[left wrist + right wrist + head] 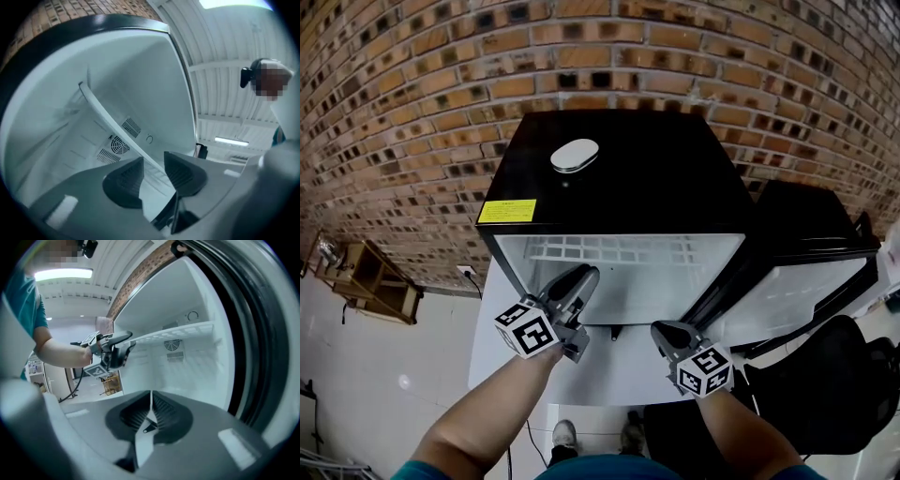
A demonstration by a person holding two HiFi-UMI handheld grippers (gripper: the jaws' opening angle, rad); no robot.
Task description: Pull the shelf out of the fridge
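A small black fridge [619,169] stands open, with its white wire shelf [619,251] high inside. My left gripper [584,277] reaches into the opening just below the shelf's front. In the left gripper view its jaws [153,168] stand apart, and the shelf's front rail [108,117] runs down into the gap between them. I cannot tell whether the pads touch it. The right gripper view shows the shelf [180,332] with the left gripper [127,342] at its front edge. My right gripper [662,331] hangs outside the opening, shut [151,409] on nothing.
The fridge door [797,281] is swung open to the right. A white oval object [575,155] lies on the fridge top, and a yellow label [507,211] is at its front left corner. A wooden rack [370,277] stands on the floor at the left, a black chair [839,394] at the right.
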